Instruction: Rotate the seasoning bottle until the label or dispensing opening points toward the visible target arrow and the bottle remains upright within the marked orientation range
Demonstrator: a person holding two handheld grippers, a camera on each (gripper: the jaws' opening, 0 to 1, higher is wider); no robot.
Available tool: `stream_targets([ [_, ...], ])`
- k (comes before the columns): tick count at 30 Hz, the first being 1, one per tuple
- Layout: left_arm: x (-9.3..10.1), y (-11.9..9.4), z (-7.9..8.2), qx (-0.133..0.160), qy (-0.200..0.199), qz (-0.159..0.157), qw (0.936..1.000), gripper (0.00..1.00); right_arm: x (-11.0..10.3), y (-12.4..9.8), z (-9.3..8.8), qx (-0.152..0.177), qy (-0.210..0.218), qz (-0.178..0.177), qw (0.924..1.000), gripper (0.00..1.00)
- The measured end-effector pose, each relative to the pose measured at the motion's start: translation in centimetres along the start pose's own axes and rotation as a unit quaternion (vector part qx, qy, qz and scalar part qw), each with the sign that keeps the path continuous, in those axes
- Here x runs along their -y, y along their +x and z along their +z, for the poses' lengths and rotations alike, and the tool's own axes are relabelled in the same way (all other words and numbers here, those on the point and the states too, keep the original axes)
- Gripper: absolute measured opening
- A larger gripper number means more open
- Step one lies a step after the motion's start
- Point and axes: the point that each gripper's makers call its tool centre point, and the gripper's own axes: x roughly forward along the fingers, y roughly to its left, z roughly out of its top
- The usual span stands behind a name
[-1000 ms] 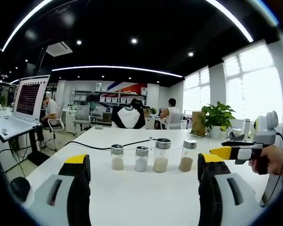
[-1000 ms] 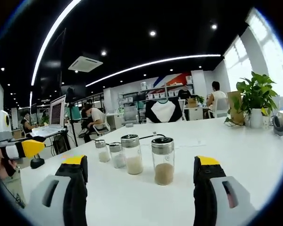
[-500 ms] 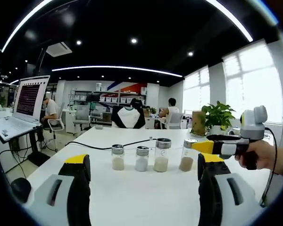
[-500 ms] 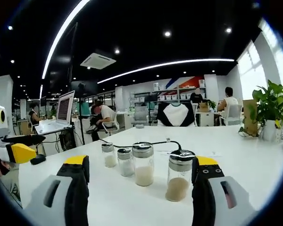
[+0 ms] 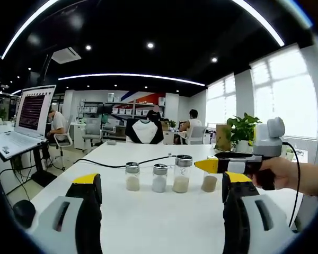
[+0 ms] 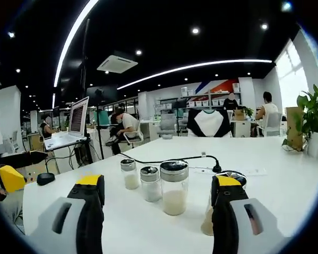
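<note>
An open office; on a white tabletop (image 5: 148, 211) four seasoning bottles stand in a row. The right gripper (image 6: 156, 203), jaws spread wide, nears the end bottle (image 5: 208, 182); the left gripper (image 5: 161, 198) hovers released. Centre the bottle between the jaws, close gently, twist about its axis without tipping.

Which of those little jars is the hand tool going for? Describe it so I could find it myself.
On the white table stands a row of four glass jars with metal lids, in front of a black cable. The right gripper is closing in on the jar at the window end of the row. It holds tan powder, darker than the pale contents of the tall jar beside it.
</note>
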Motion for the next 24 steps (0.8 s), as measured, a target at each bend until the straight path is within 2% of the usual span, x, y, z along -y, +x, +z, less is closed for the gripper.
stream_targets([
  [4, -0.1, -0.1, 0.3, 0.004, 0.004, -0.001, 1.0000, 1.00, -0.6, 0.2, 0.3, 0.007, 0.000, 0.012, 0.9999, 0.82],
  [9, 0.1, 0.0, 0.2, 0.002, 0.003, -0.003, 1.0000, 1.00, -0.4, 1.5, -0.2, -0.005, 0.005, 0.012, 0.9999, 0.77],
  [14, 0.4, 0.0, 0.1, 0.001, 0.001, -0.006, 1.0000, 1.00, 0.5, 2.9, -0.9, -0.019, 0.001, -0.005, 0.9998, 0.72],
  [16, 0.4, 0.0, 0.1, 0.000, 0.002, -0.007, 1.0000, 1.00, 1.1, 3.5, -1.4, -0.035, -0.009, -0.015, 0.9992, 0.72],
  [19, 0.5, 0.0, 0.0, 0.000, 0.001, -0.008, 1.0000, 1.00, 1.3, 4.2, -1.2, -0.036, -0.022, -0.017, 0.9990, 0.71],
  [24, 0.7, 0.2, 0.0, -0.003, 0.003, -0.011, 0.9999, 1.00, 1.0, 4.8, -1.2, -0.046, -0.009, -0.023, 0.9986, 0.65],
])
